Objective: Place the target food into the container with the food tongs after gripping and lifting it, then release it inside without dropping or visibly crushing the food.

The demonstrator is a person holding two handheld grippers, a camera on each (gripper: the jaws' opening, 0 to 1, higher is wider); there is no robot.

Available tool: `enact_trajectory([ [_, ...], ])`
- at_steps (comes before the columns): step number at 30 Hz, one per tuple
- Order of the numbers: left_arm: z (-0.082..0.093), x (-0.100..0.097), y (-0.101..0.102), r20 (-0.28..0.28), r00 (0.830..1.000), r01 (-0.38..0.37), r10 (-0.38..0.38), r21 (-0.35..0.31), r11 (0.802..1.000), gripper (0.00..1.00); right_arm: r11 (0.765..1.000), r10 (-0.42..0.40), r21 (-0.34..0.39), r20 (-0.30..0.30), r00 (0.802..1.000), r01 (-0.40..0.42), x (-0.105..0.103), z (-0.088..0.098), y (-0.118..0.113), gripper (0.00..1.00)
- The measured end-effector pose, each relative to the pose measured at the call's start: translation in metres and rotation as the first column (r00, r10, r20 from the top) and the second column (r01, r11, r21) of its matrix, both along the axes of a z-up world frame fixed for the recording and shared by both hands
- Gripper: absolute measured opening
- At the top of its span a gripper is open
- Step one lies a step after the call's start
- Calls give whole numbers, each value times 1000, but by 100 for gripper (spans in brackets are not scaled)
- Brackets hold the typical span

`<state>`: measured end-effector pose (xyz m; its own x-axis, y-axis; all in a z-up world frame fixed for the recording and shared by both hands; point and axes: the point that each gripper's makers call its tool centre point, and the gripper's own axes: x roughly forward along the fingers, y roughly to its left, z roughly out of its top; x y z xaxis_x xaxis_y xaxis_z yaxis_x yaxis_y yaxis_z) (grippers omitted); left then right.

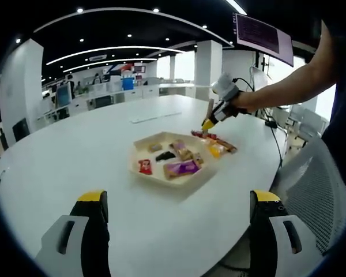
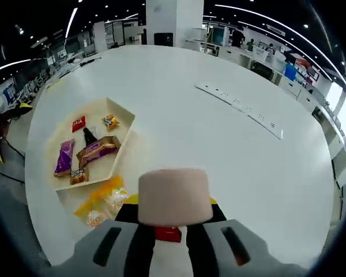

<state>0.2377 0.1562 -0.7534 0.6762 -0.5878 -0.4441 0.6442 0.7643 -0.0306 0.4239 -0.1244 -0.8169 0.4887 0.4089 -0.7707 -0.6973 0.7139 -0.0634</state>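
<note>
A shallow beige tray (image 1: 139, 151) (image 2: 122, 117) on the white table holds several wrapped snacks, among them a purple packet (image 1: 181, 168) (image 2: 64, 157) and a small red one (image 1: 145, 166) (image 2: 78, 123). Beside the tray lie orange packets (image 1: 218, 147) (image 2: 100, 205) and a red packet (image 2: 168, 234). My right gripper (image 1: 215, 113) (image 2: 173, 218), held by a person's arm, is shut on tan food tongs (image 1: 210, 109) (image 2: 173, 196) that point down at the red packet. My left gripper (image 1: 179, 199) is open and empty, well short of the tray.
A long white power strip (image 1: 155, 117) (image 2: 242, 107) lies on the table beyond the tray. A mesh office chair (image 1: 317, 190) stands at the table's right edge. Desks and pillars fill the office behind.
</note>
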Motion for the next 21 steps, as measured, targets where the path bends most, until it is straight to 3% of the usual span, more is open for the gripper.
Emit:
enact_trajectory([
  [11,0,0,0,-1,1000,0,0,-1,1000,99,999,45,8,-10,999,-45,-1,3,-2,17],
  [15,0,-1,0,-3,1000,2,-2,0,1000,99,997,71,37,-16,997,-71,-4,14,1,17],
  [21,0,-1,0,-2,1000,5,-5,0,1000,99,988,152,23,-9,988,-151,-2,37,6,17],
])
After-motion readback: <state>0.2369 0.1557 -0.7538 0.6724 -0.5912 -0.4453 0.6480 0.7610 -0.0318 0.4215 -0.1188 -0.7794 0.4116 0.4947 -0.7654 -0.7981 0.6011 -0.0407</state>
